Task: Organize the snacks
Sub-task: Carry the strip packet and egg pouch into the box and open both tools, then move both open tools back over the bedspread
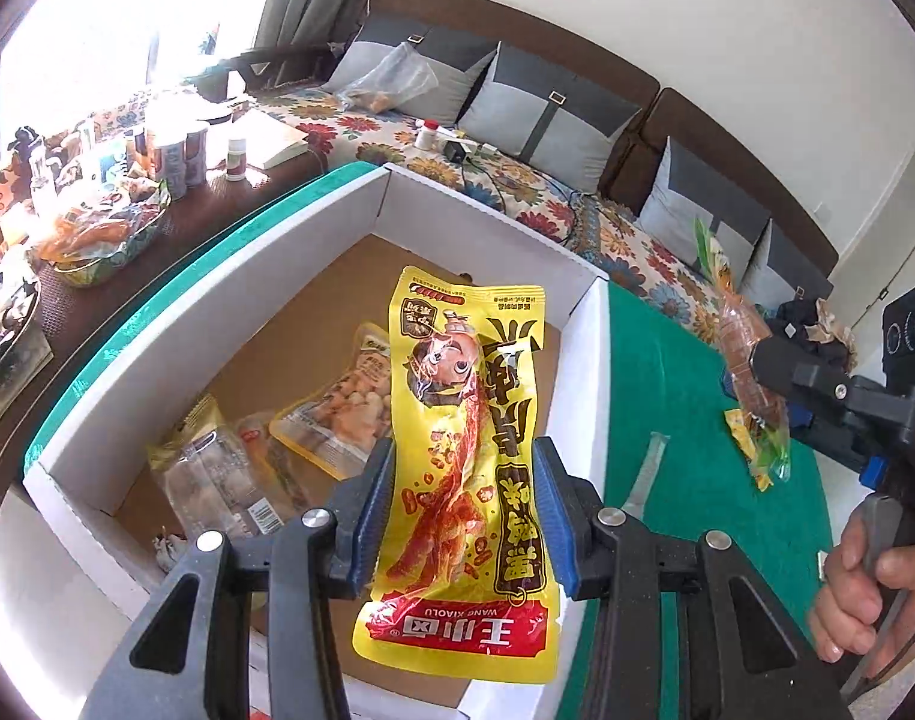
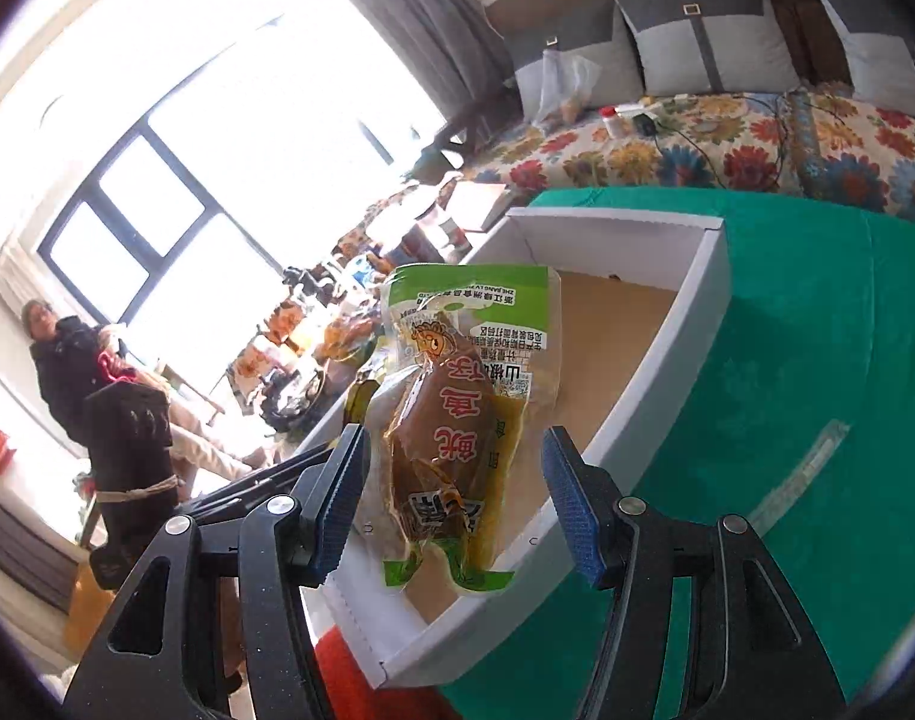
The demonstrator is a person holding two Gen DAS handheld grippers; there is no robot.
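Both hands are up over the white box now, each with a snack in its jaws. The left gripper has its jaws closed on the yellow packet, the blue pads pinching the packet's two long edges near its lower half, so most of the pouch sticks out ahead of the jaws and hangs above the box's brown floor. Beyond and below the jaws, three clear packets already lie in there.

The right gripper carries the green-trimmed packet. From its own camera the pads look apart from the pouch on both sides, yet the pouch hangs between them, so whether they actually pinch it I cannot tell. It sits just over the box's near wall.

These look light, floppy, glossy foil pouches: slippery, easily creased, with a lumpy filling in the middle. Best hold, I'd say, is across the flat sealed edges or the firm filled middle, not a loose corner. One thin clear strip lies on the green table, right of the left jaws.
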